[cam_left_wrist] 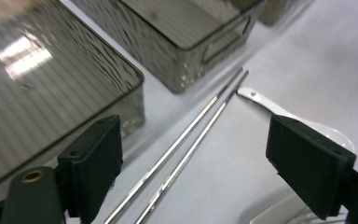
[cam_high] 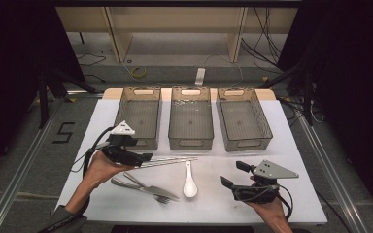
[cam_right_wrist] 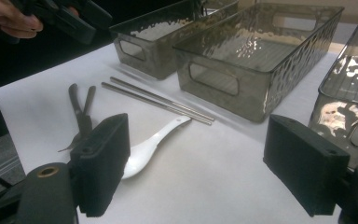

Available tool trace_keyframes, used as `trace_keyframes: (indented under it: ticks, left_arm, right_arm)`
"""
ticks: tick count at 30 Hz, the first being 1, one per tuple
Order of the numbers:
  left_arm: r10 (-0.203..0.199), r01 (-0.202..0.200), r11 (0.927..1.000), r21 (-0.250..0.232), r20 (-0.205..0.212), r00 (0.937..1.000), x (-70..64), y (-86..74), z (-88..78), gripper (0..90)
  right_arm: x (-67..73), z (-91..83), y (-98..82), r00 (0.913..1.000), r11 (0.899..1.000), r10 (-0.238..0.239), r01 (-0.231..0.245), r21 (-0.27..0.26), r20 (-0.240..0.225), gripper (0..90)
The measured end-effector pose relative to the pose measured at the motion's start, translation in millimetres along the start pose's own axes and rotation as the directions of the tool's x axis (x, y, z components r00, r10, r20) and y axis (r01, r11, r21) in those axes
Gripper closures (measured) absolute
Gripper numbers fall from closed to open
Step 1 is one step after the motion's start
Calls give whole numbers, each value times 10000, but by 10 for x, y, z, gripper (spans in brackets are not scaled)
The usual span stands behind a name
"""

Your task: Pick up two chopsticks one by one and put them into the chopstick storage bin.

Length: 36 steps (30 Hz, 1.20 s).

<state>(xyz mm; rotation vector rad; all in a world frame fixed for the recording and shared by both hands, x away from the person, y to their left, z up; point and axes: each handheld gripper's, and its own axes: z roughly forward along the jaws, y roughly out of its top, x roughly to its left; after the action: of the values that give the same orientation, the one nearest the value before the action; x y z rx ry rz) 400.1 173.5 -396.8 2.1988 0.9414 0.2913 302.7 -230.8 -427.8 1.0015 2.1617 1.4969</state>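
Hovering low over the bench, the left tool has its jaws wide apart and empty, lined up with the pair of metal chopsticks that lie side by side just in front of the left bin. In the left gripper view the chopsticks run up between the two black jaws, which suggests the tool is set to close across them; the pads touch nothing yet. The right tool waits apart near the bench's front right corner, jaws also spread with nothing between them, probably kept clear so the left hand has room.

The white spoon rests just beyond the chopstick tips, and a knife and fork lie crossed near the front edge. Three clear bins stand in a row at the back, the middle bin and right bin as bare as the left one, most likely one for each kind of cutlery.
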Motion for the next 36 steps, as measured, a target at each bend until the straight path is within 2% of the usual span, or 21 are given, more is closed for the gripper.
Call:
trace_keyframes:
  ticks: [2, 7, 9, 15, 18, 19, 20, 24, 25, 26, 28, 29, 31, 33, 36]
  left_arm:
    - [350, -343, 9978, 568, -111, 9993, 16, 38, 80, 199]
    - [440, -419, 9890, 1417, -118, 9990, 94, 71, 243, 220]
    - [673, -622, 9839, 1677, -251, 9974, 110, 78, 299, 253]
    - [1083, -1055, 9628, 2487, 24, 9941, 93, 80, 413, 319]
    - [1265, -1265, 9485, 2904, 191, 9918, 80, 82, 457, 360]
    - [1355, -1372, 9436, 3012, 268, 9904, 78, 81, 471, 390]
    - [1345, -1376, 9423, 3052, 313, 9904, 73, 78, 478, 403]
    - [1530, -1611, 9290, 3331, 506, 9869, 61, 68, 527, 447]
    - [1630, -1710, 9228, 3454, 522, 9852, 61, 67, 544, 459]
    - [1709, -1785, 9188, 3521, 529, 9839, 57, 66, 561, 494]
    - [1803, -1917, 9107, 3660, 655, 9814, 55, 66, 590, 506]
    - [1751, -1887, 9110, 3668, 703, 9820, 49, 62, 602, 526]
    - [1829, -2010, 9010, 3843, 836, 9796, 54, 62, 631, 554]
    - [1826, -2014, 8984, 3902, 850, 9795, 63, 56, 667, 576]
    - [1978, -2214, 8864, 4066, 998, 9752, 72, 46, 721, 590]
  right_arm:
    - [-3, -1, -1, 10000, 10000, 18, -18, 24, -25, 235]
    - [-6, 4, -4, 10000, 9999, 71, -70, 101, -30, 236]
    - [-11, 9, -7, 9999, 9998, 114, -113, 185, -33, 236]
    - [-12, 20, -9, 9999, 9996, 109, -106, 267, -80, 236]
    - [-9, 26, -11, 9999, 9992, 128, -125, 369, -86, 236]
    - [-15, 24, -10, 9999, 9993, 129, -126, 361, -82, 239]
    - [-18, 22, -10, 9998, 9993, 170, -167, 345, -81, 240]
    - [-32, 13, -10, 9996, 9991, 269, -266, 324, -72, 241]
    - [-31, 13, -9, 9996, 9991, 287, -284, 312, -83, 241]
    - [-25, 19, -8, 9996, 9991, 236, -231, 350, -125, 244]
    - [-21, 23, -9, 9996, 9990, 247, -242, 370, -139, 246]
    - [-19, 31, -11, 9996, 9989, 230, -223, 408, -170, 247]
    - [-16, 34, -11, 9997, 9989, 187, -179, 438, -180, 248]
    - [-17, 32, -12, 9996, 9988, 215, -206, 440, -206, 249]
    - [-21, 32, -14, 9995, 9988, 224, -214, 448, -216, 250]
